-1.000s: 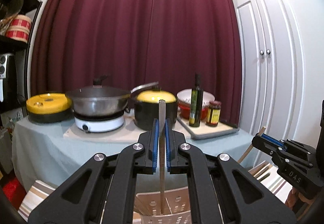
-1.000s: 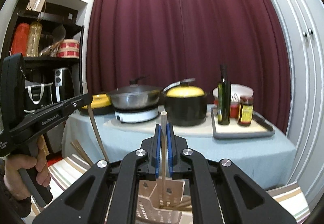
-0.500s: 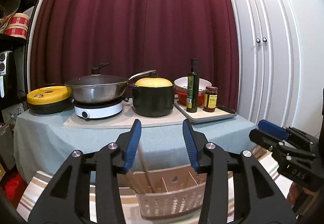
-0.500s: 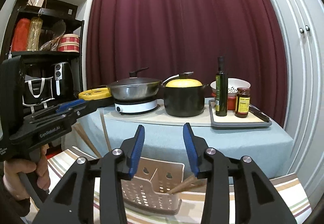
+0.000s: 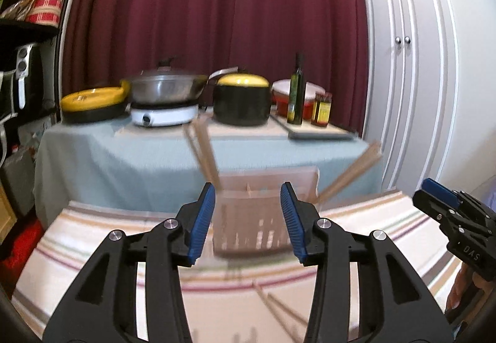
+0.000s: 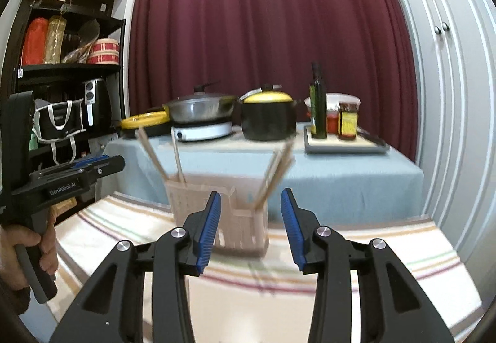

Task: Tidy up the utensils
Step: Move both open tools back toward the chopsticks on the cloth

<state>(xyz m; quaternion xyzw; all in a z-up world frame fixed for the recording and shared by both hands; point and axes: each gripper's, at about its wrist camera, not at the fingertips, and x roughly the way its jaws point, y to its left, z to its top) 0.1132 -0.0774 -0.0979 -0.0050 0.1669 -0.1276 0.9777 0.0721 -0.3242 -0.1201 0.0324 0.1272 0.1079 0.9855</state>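
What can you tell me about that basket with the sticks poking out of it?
The basket is a beige, plastic-looking caddy with perforated walls and inner dividers. It stands upright on a striped cloth, in front of the covered table. Wooden chopsticks lean outward from its left and right compartments. Both open grippers are apart from it. It looks blurred.
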